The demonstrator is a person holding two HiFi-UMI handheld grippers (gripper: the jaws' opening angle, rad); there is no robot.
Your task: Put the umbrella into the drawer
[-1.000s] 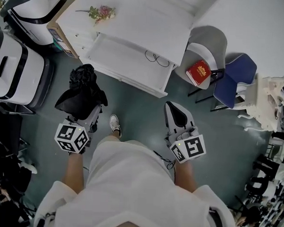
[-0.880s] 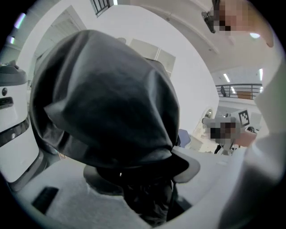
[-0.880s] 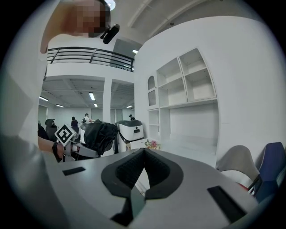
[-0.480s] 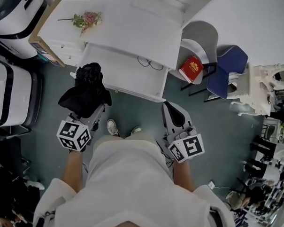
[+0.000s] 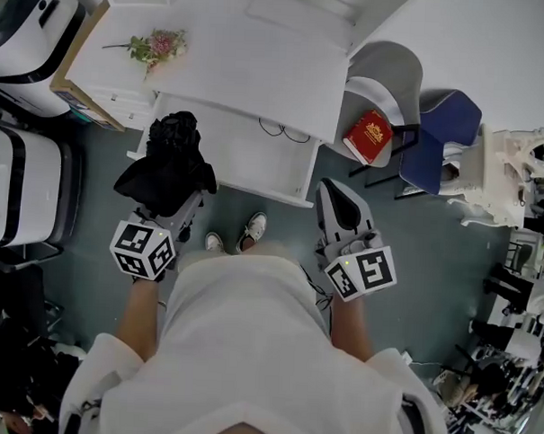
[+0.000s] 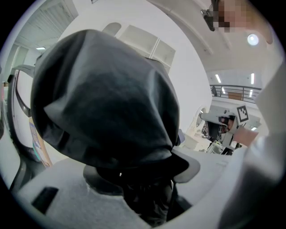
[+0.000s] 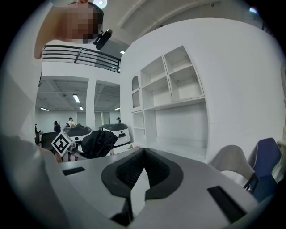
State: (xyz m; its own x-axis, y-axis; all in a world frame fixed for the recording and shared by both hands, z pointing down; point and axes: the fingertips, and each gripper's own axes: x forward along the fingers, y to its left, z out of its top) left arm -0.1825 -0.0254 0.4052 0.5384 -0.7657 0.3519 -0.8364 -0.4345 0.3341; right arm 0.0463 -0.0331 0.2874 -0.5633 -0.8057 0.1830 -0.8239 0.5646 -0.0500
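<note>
In the head view a black folded umbrella sticks forward out of my left gripper, which is shut on its lower end. The bunched fabric overlaps the left front corner of the open white drawer. The umbrella fills most of the left gripper view and hides the left gripper tips. My right gripper hovers in front of the drawer's right corner, shut, with nothing between its pads. In the right gripper view the right gripper points at white shelves, with the umbrella at its left.
A black cable lies in the drawer. A flower sprig rests on the white cabinet top. Right of the drawer stand a grey chair with a red book and a blue chair. White machines stand at left. The person's shoes are below the drawer front.
The person has stepped toward the drawer. Both grippers have moved forward with them, and the umbrella's end now reaches the drawer's left front corner. Neither grip has changed.
</note>
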